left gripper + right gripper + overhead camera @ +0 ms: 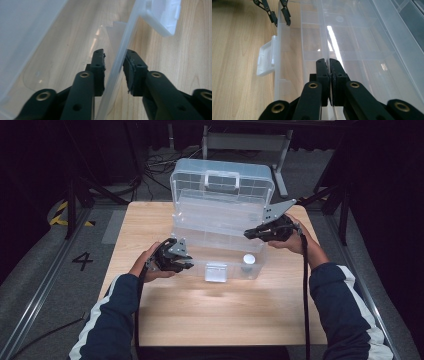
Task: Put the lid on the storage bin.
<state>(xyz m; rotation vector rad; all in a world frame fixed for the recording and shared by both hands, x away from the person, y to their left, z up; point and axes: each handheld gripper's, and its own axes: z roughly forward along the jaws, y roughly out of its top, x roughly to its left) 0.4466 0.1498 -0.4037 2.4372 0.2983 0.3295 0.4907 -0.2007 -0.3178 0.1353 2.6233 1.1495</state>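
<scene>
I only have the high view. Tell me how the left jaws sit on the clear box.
Observer: In the left gripper view, the left gripper straddles the clear front wall, one jaw inside and one outside. A gap shows beside the inside jaw.
Operator: Now report the right one.
Observer: In the right gripper view, the right gripper is shut on a thin clear inner wall, with both pads pressed against it.

Box (220,227) mid-table (150,320); left tool (186,262) at front wall.
</scene>
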